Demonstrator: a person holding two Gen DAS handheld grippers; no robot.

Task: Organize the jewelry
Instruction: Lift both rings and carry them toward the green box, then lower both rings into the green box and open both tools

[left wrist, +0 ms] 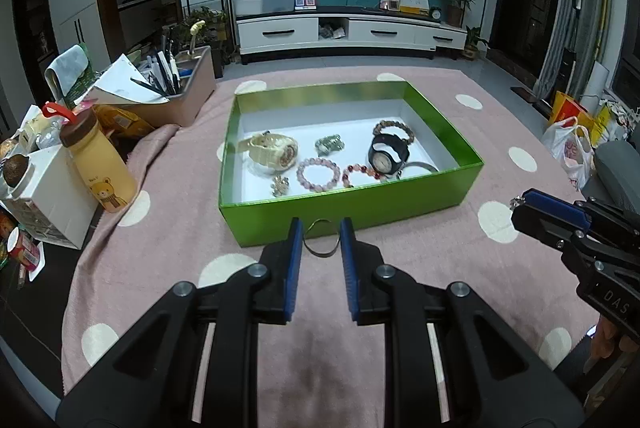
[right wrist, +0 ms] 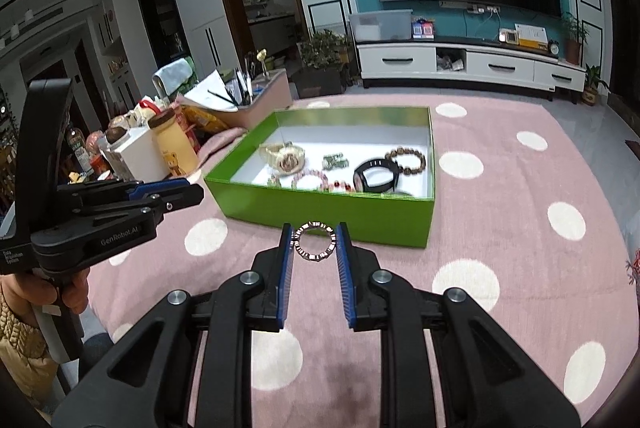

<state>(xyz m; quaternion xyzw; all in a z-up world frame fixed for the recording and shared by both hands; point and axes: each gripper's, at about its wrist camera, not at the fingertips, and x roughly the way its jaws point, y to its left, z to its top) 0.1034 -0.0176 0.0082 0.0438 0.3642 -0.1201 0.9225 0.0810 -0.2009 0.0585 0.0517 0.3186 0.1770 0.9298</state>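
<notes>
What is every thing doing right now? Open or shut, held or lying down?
Left hand-held gripper: shut on a thin dark metal bangle.
Right hand-held gripper: shut on a silver segmented ring bracelet.
Green cardboard box: open, no lid on.
Cream plastic watch: lying in the box.
Black round watch: lying in the box.
Yellow bear bottle: upright, capped.

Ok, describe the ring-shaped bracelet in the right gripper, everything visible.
The bracelet is a small closed ring of short silvery links with dark gaps, metallic-looking. It stands upright, facing the camera, pinched at its sides between the blue pads of the right gripper, in front of the green box and above the pink dotted cloth.
</notes>
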